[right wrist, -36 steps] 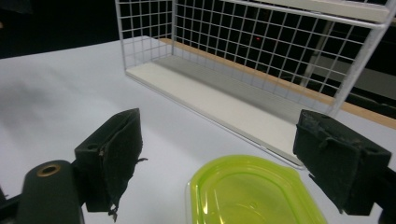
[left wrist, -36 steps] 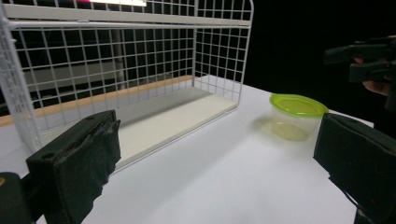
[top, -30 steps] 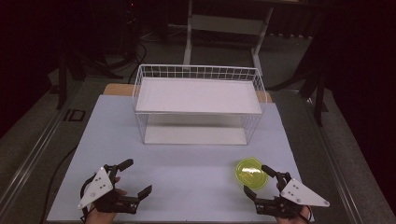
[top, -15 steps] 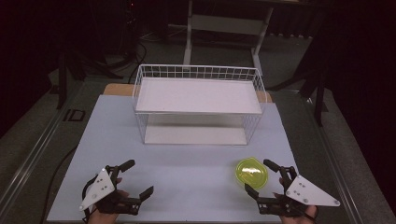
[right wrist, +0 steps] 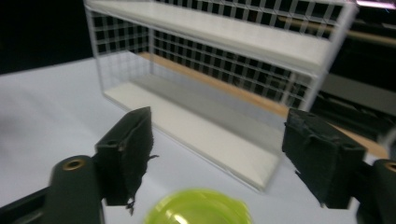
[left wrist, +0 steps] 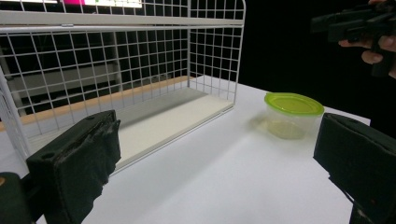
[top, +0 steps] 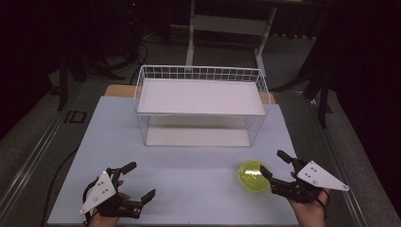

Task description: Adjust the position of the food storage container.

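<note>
A wire rack (top: 201, 106) stands at the far middle of the table (top: 189, 184), a lidded tub (top: 250, 175) before its right end. The left gripper (top: 140, 182) sits at the near left, the right gripper (top: 274, 164) just right of the tub

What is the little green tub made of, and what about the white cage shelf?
The tub looks like plastic: a glossy lime-green lid over a see-through, slightly cloudy body. The wire rack looks like metal wire coated white, judging by its thin, straight grid bars. Its two flat shelves look like smooth matte white board, maybe plastic or painted wood.
</note>
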Demonstrator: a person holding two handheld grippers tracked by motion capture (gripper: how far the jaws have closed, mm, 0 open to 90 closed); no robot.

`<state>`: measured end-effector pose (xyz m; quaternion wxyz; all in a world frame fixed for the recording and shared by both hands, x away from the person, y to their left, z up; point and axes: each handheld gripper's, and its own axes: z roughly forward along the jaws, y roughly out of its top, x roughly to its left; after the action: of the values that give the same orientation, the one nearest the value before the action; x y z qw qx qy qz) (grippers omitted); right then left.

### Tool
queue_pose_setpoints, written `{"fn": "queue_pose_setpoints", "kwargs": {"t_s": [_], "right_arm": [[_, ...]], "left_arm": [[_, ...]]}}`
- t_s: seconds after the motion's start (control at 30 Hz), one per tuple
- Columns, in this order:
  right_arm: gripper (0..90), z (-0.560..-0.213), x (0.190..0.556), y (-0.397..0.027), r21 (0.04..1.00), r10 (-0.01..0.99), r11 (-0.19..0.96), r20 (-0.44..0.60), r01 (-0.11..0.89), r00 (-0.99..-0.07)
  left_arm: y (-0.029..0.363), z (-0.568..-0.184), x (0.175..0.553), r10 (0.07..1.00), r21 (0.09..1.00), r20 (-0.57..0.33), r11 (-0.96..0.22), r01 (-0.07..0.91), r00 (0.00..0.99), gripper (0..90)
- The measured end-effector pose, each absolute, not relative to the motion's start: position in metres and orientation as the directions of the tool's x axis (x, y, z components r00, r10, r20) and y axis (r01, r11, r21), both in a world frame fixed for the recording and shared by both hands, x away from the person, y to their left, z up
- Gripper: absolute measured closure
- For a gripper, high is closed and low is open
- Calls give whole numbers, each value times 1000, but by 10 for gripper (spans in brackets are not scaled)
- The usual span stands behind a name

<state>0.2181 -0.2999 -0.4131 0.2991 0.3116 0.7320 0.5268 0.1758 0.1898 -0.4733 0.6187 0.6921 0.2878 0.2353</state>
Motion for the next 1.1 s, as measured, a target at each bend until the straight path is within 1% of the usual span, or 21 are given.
{"fn": "queue_pose_setpoints", "kwargs": {"t_s": [0.03,0.1,0.13,0.17,0.2,0.27,0.3,0.4,0.47,0.5,0.6,0.63,0.77,0.83,1.03,1.1], "right_arm": [[344,-415,219,-303,954,776,256,-105,158,-621],[367,-420,222,-309,946,794,265,-104,187,-599],[407,-422,224,-312,940,800,276,-110,201,-589],[419,-425,224,-315,936,807,283,-115,209,-579],[450,-428,225,-318,932,812,287,-115,220,-572],[552,-435,227,-324,925,819,287,-101,251,-565],[648,-438,228,-327,918,819,288,-89,272,-566],[764,-448,231,-334,895,814,319,-90,312,-574],[836,-455,232,-337,878,826,327,-87,349,-556],[900,-458,233,-339,872,829,330,-84,362,-553],[900,-465,235,-344,860,845,323,-74,394,-530],[900,-472,237,-348,850,848,305,-37,429,-529],[900,-488,238,-351,811,850,332,-35,481,-526],[900,-495,239,-352,789,851,334,-18,516,-524],[900,-508,244,-351,760,842,330,31,560,-538],[900,-511,246,-348,754,838,316,64,576,-542]], "left_arm": [[190,-473,176,689,992,-30,-71,108,724,11],[189,-474,176,687,991,-29,-73,109,726,11],[188,-475,177,685,991,-31,-74,112,728,11],[188,-475,177,684,991,-31,-75,113,728,11],[188,-475,177,684,991,-28,-79,112,729,11],[187,-474,177,683,991,-24,-81,109,730,11],[187,-474,176,684,991,-20,-84,107,729,11],[188,-474,176,685,991,-21,-82,106,728,11],[188,-474,177,687,991,-26,-79,110,726,11],[189,-474,177,687,991,-26,-78,109,726,11],[189,-474,177,688,991,-28,-76,111,725,11],[189,-474,176,688,991,-27,-77,110,725,11],[189,-473,176,688,992,-26,-74,106,725,11],[189,-473,177,688,991,-27,-75,108,726,11],[190,-472,177,689,992,-25,-74,105,724,11],[190,-472,176,690,992,-25,-74,105,724,11]]}}
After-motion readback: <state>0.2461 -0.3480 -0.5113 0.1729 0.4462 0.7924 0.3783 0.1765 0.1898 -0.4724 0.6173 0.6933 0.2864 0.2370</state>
